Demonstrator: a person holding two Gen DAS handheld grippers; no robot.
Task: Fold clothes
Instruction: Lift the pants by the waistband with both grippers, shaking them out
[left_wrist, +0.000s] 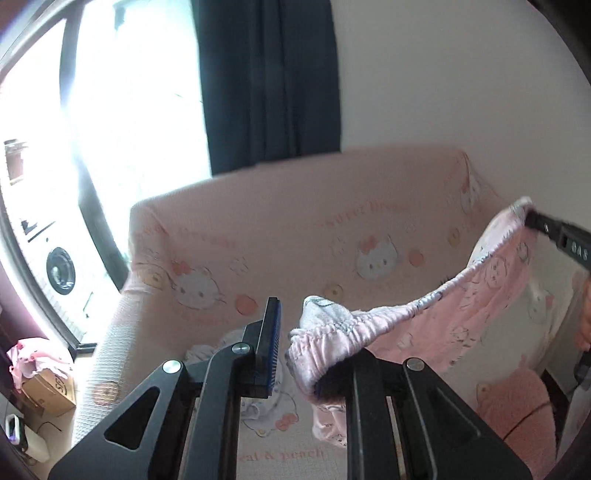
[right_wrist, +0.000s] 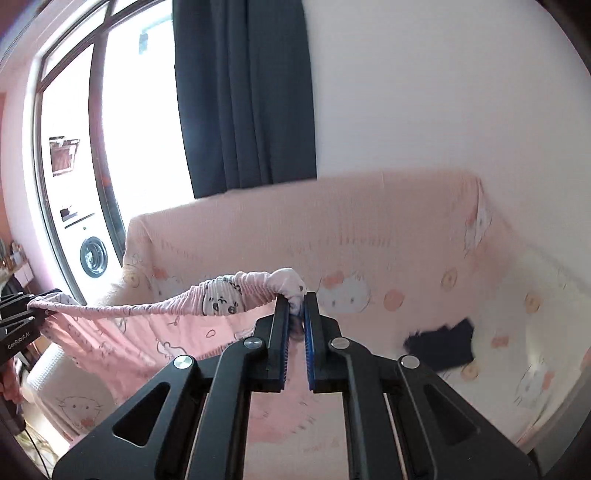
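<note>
The right gripper (right_wrist: 295, 314) has its two blue-padded fingers (right_wrist: 308, 332) pressed nearly together, pinching one end of the elastic waistband of a pair of pink cartoon-print pajama pants (right_wrist: 147, 328). A bunched white knob of fabric pokes up just above the pads.

The left gripper (left_wrist: 295, 343) stands narrowly parted. Its left finger's blue pad (left_wrist: 271, 347) is bare and visible, while the other finger is buried under the gathered waistband draped over it. Whether the pads actually press the cloth cannot be told from its own camera; in the right wrist view, the waistband's far end runs straight into that gripper's tip (right_wrist: 35, 310).

The pants hang in the air in front of the pink sofa cover (left_wrist: 295, 229), waistband stretched in a sagging line between the two grippers, the legs dropping below it toward the seat.

Writing: the left gripper's side reads "GenRobot.AI" in the right wrist view. The right gripper's side (left_wrist: 561, 236) shows the letters "GAS" in the left wrist view. The sofa cover, printed with white cat faces and peaches, carries "& peach" on the seat near the left gripper; the lettering on the backrest is too blurred to read. A folded dark garment (right_wrist: 441, 345) lies on the seat to the right of the pants. A cardboard box (left_wrist: 50, 391) left of the sofa bears print that is only partly legible.
</note>
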